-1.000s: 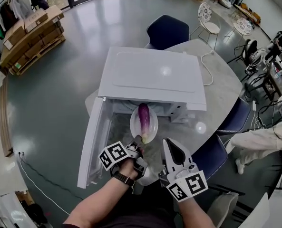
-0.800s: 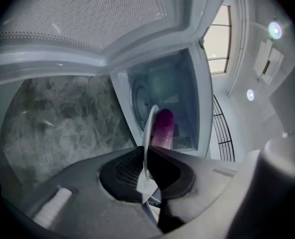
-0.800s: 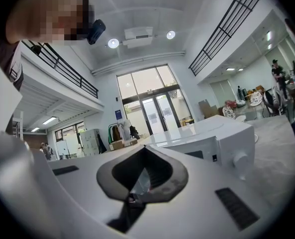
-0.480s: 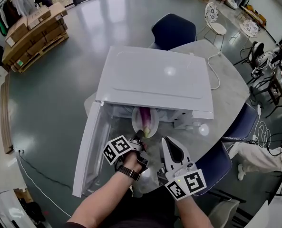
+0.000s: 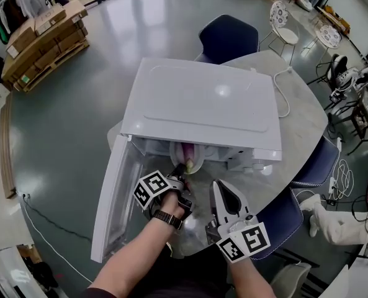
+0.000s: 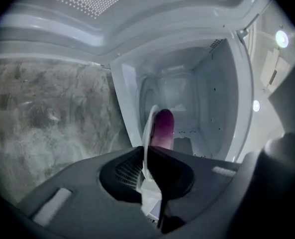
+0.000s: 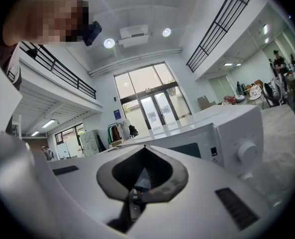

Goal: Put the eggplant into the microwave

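The white microwave (image 5: 202, 107) stands on the table with its door (image 5: 112, 203) swung open to the left. My left gripper (image 5: 179, 168) is shut on the rim of a white plate (image 5: 195, 160) that carries the purple eggplant (image 5: 187, 151). Plate and eggplant sit in the oven's mouth, mostly hidden under its top. In the left gripper view, the left gripper (image 6: 148, 151) holds the plate (image 6: 148, 128) edge-on, the eggplant (image 6: 163, 128) lies beyond it and the microwave (image 6: 197, 93) cavity opens ahead. My right gripper (image 5: 216, 185) is shut and empty in front of the oven; the right gripper (image 7: 145, 147) points along the microwave (image 7: 227, 133) front.
The marble table (image 5: 295, 120) ends close on the right. Blue chairs (image 5: 228, 36) (image 5: 283, 219) stand behind the table and at its right. A white cord (image 5: 284, 98) lies behind the oven. Its control knob (image 7: 246, 151) is on the right. Boxes (image 5: 41, 36) sit far left.
My left gripper has pushed the plate with the eggplant forward and down into the microwave's opening, so less of them shows. The right gripper sank a little, still shut.
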`<state>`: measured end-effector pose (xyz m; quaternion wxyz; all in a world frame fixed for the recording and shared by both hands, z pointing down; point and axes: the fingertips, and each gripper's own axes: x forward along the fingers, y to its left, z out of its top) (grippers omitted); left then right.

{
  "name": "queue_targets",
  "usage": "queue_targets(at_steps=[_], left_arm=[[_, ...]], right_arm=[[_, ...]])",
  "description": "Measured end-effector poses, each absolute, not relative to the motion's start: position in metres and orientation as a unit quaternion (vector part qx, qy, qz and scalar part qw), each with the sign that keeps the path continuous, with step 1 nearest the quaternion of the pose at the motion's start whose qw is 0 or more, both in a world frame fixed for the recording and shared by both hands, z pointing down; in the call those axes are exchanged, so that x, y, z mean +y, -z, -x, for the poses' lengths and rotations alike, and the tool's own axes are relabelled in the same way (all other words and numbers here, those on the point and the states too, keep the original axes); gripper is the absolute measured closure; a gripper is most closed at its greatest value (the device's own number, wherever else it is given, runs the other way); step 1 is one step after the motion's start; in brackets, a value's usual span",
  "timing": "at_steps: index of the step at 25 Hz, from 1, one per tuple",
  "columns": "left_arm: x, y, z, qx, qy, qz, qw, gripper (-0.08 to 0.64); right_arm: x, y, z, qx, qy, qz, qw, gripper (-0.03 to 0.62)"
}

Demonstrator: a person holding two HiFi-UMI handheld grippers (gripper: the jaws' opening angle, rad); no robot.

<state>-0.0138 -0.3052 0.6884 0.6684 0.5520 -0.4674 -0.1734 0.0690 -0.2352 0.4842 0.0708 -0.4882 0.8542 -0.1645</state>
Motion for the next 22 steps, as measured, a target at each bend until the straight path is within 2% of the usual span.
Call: queue_targets(at_steps=[12,17,18,20,22], left_arm=[[-0.342,-0.686,0.009,-0.448,0.214,-0.564,0.66,0.538],[-0.341,-0.691,0.011,-0.459,0.159,-0.591,0.644,0.535],[-0.34,-0.693,0.012,-0.467,0.141,-0.597,0.637,0.476],[-0.338,-0.696,0.014,-0.482,0.114,-0.605,0.624,0.422],[-0.334,-0.693,0.019,-0.495,0.101,-0.615,0.606,0.42]], right_arm=[[-0.247,-0.489,-0.067,0.857,0.167,0.481,0.073,0.591],[-0.245,-0.487,-0.061,0.861,0.169,0.474,0.074,0.591],[-0.245,-0.487,-0.06,0.862,0.17,0.472,0.075,0.591],[-0.244,-0.486,-0.059,0.862,0.17,0.471,0.076,0.591],[-0.242,-0.484,-0.057,0.863,0.17,0.469,0.077,0.591]])
